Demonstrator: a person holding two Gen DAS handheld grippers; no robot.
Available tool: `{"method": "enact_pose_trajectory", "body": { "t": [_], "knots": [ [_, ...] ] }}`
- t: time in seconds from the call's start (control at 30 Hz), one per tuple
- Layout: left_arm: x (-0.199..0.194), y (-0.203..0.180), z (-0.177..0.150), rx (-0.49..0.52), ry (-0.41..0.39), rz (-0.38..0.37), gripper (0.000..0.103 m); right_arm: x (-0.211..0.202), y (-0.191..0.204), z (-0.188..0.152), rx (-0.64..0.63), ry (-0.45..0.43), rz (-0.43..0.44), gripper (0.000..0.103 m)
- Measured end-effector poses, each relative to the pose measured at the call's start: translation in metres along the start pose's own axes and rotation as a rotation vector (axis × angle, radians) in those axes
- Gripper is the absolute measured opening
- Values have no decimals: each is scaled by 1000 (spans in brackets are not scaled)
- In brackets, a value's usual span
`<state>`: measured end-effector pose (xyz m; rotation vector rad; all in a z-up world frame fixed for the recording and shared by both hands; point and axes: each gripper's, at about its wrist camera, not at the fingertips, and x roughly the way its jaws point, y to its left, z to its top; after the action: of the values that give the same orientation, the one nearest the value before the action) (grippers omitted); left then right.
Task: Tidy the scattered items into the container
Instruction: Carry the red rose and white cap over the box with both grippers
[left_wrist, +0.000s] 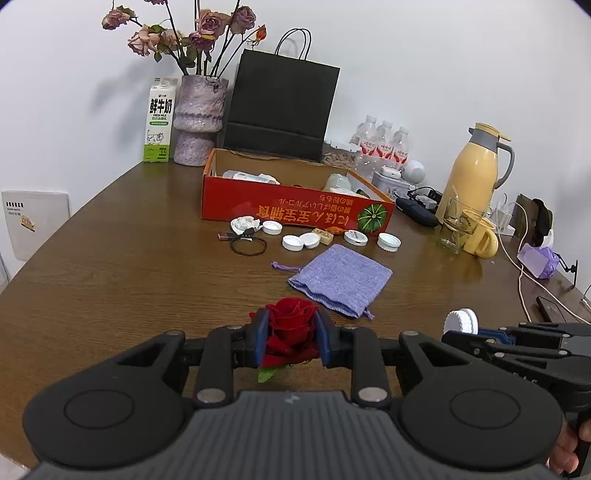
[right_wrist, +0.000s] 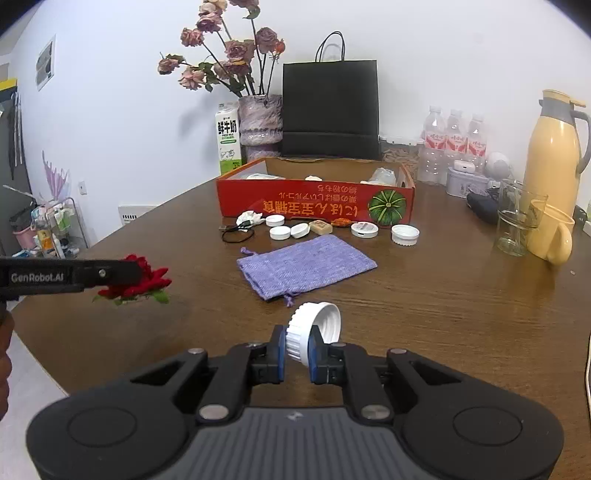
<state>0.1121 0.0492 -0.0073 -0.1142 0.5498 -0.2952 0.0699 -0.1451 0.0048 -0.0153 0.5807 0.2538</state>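
My left gripper (left_wrist: 291, 336) is shut on a red rose head (left_wrist: 291, 325), held above the wooden table's near side; the right wrist view shows the same rose (right_wrist: 142, 280) at the left. A white ribbed bottle cap (right_wrist: 314, 328) sits pinched on edge in my right gripper (right_wrist: 298, 345), and that cap (left_wrist: 461, 320) also shows at the right of the left wrist view. Ahead stands the red cardboard box (left_wrist: 295, 210) (right_wrist: 314, 201) with several items inside. Before it lie a purple cloth pouch (left_wrist: 341, 278) (right_wrist: 306, 264), several white caps (right_wrist: 405, 233), a black hair tie (left_wrist: 248, 245) and crumpled paper (left_wrist: 244, 222).
Behind the box stand a black paper bag (left_wrist: 282, 107), a vase of dried roses (left_wrist: 199, 118) and a milk carton (left_wrist: 159, 122). At the right are water bottles (right_wrist: 454, 144), a yellow thermos (right_wrist: 554, 151), a glass (right_wrist: 517, 229), a yellow mug (right_wrist: 550, 234) and cables (left_wrist: 522, 273).
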Motion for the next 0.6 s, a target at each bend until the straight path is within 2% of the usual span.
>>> {"method": "enact_pose_trajectory", "body": {
  "t": [0.13,0.27,0.37,0.5,0.6],
  "knots": [
    [12,8,30,25,-49,-30,27,7,-10,16,-35,-45,-17,11],
    [34,15,83,68,-124,-18,27,21,-27,58,-53,-109,-19,11],
    [63,18,124,87,-150,7,27,36,-36,92,-78,-156,-33,11],
    [111,29,177,93,-144,29,27,69,-51,147,-90,-188,-22,11],
    [160,40,209,85,-105,69,27,103,-62,188,-72,-178,2,11]
  ]
}}
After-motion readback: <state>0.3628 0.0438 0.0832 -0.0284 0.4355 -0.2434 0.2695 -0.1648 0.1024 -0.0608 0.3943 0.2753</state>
